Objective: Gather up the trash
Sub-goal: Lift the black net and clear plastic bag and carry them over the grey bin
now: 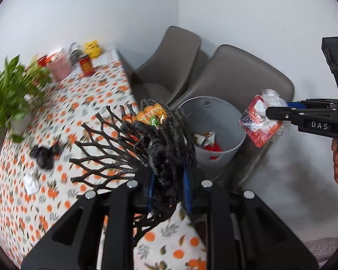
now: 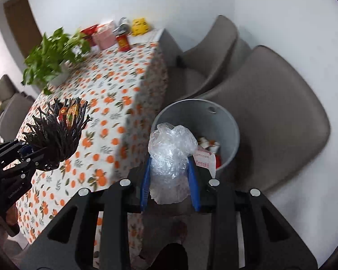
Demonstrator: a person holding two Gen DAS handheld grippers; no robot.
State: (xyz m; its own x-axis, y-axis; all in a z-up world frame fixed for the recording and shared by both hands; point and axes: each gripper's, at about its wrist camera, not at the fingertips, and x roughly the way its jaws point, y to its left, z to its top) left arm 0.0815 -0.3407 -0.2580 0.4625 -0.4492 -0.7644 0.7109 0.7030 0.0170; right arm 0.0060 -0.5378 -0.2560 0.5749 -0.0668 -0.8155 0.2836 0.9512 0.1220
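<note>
My left gripper (image 1: 169, 173) is shut on the rim of a black branch-weave basket (image 1: 128, 148), tipped on its side above the table edge. Bright candy wrappers (image 1: 151, 114) lie inside it. From the right wrist view the same basket (image 2: 56, 135) and left gripper (image 2: 27, 155) hang over the cloth at the left. My right gripper (image 2: 170, 157) is shut on a crumpled clear plastic wrapper (image 2: 171, 146). It hovers just before the rim of a grey bin (image 2: 191, 110). From the side, that wrapper (image 1: 259, 121) shows a red printed face in the right gripper (image 1: 270, 112). The bin (image 1: 216, 110) holds red and white scraps (image 1: 207, 140).
The table (image 1: 90, 94) wears an orange-fruit cloth. On it lie a black crumpled lump (image 1: 45, 155) and a white scrap (image 1: 31, 181). A potted plant (image 1: 9, 96), pink pot (image 1: 58, 67), red can (image 1: 86, 65) and yellow box (image 1: 92, 48) stand at the back. Two brown chairs (image 2: 270, 112) flank the bin.
</note>
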